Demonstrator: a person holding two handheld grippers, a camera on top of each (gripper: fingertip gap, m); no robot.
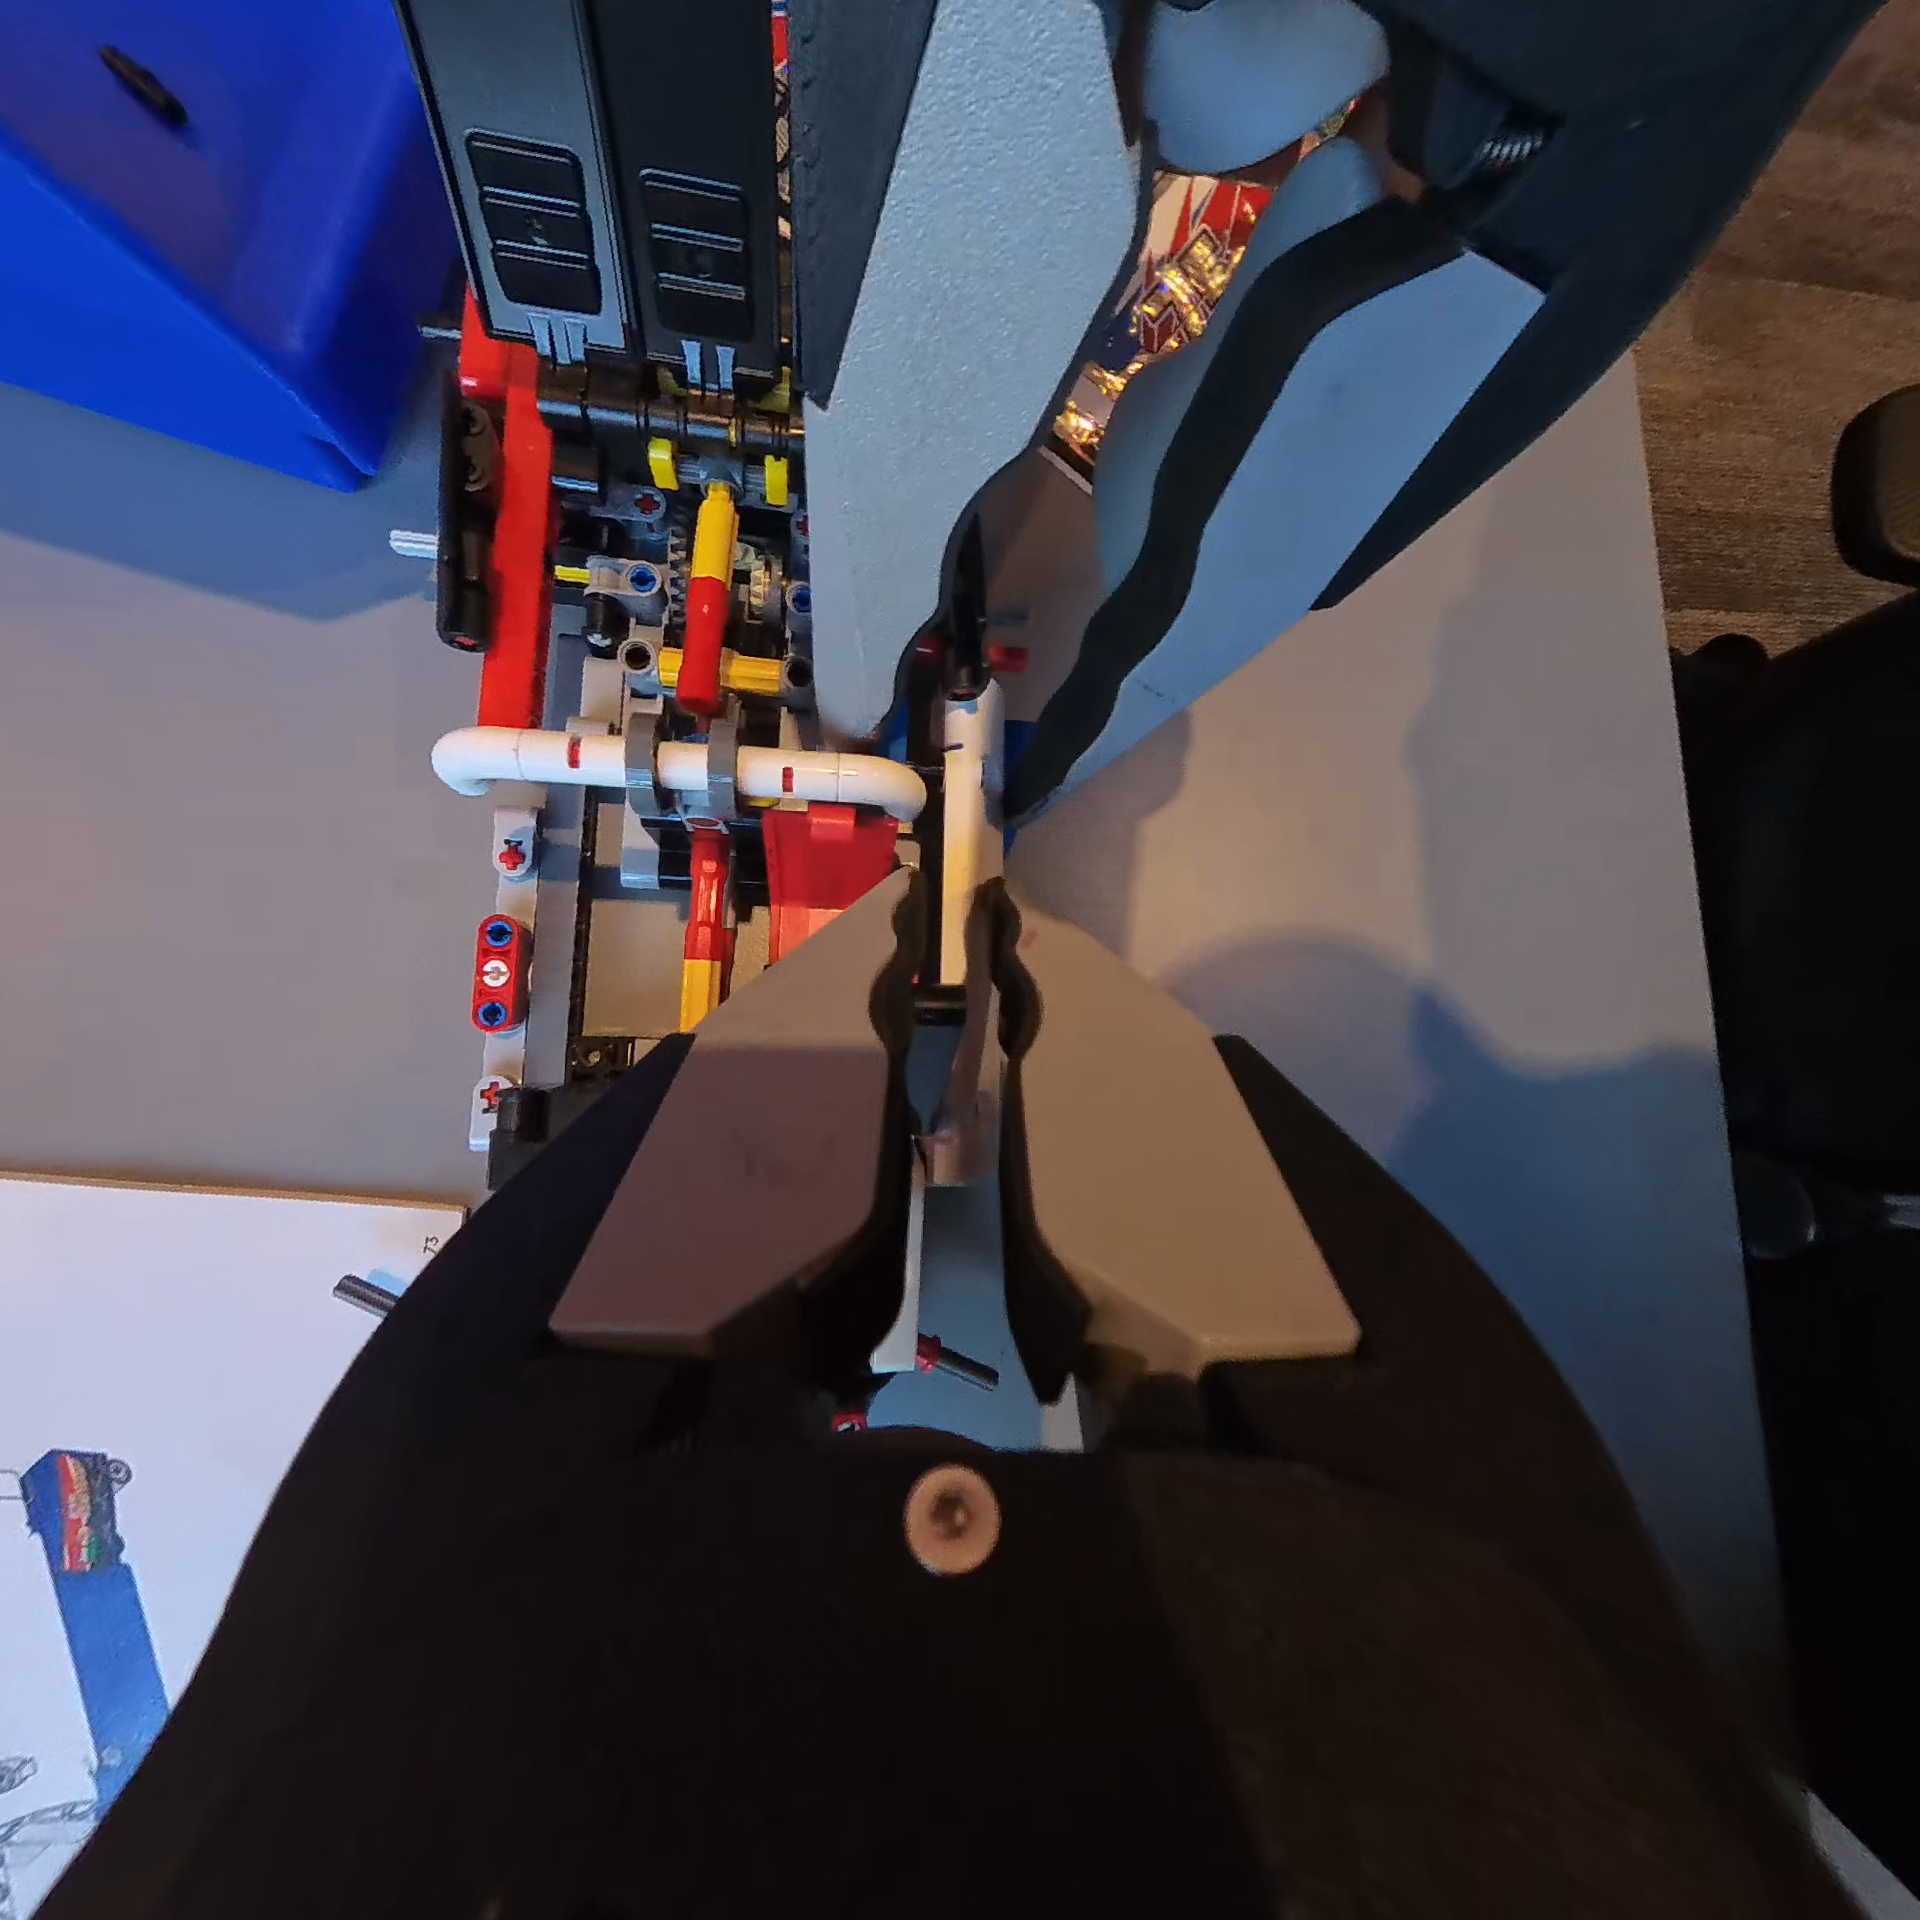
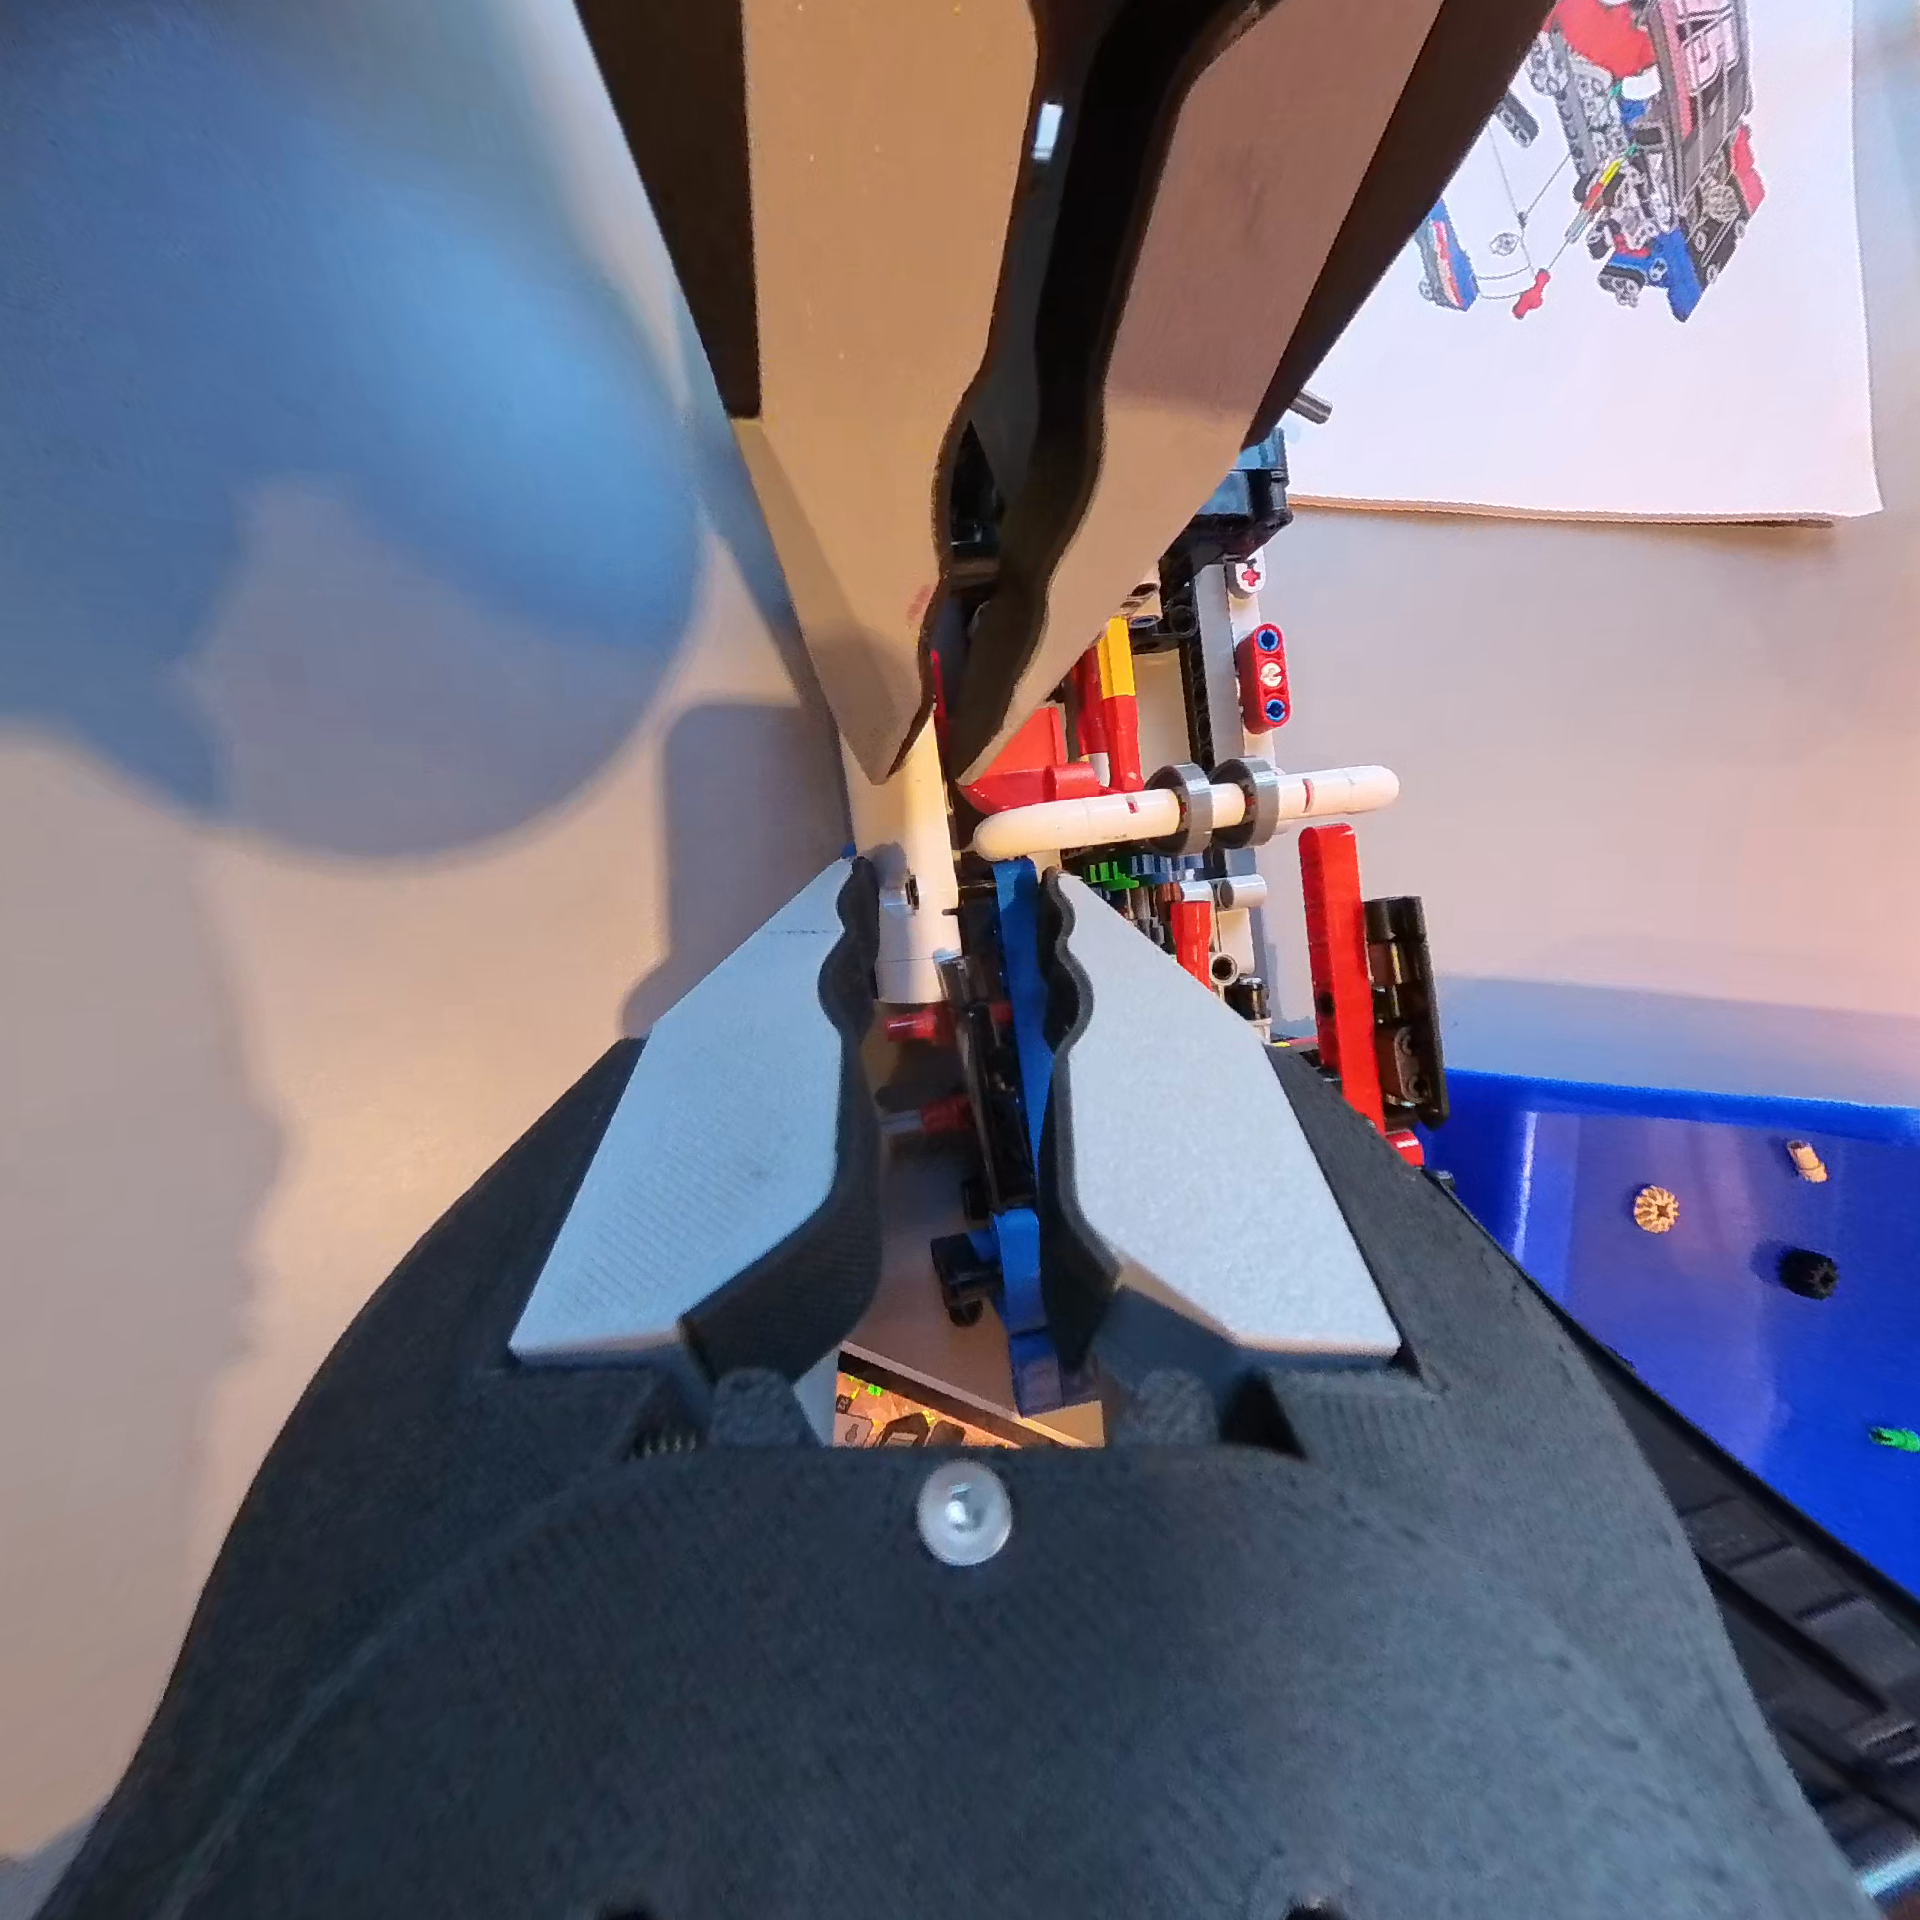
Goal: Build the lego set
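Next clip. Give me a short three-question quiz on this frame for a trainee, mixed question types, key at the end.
1. True or false: the left gripper is shut on a white beam at the edge of the lego model.
2. Which colour is the part between the right gripper's fingers? A) green B) blue C) yellow
3. Fill in: the loose small parts lie in a blue ___ beside the model.

Key:
1. True.
2. B: a blue beam runs between them.
3. Bin; the instruction booklet lies on the model's other side.
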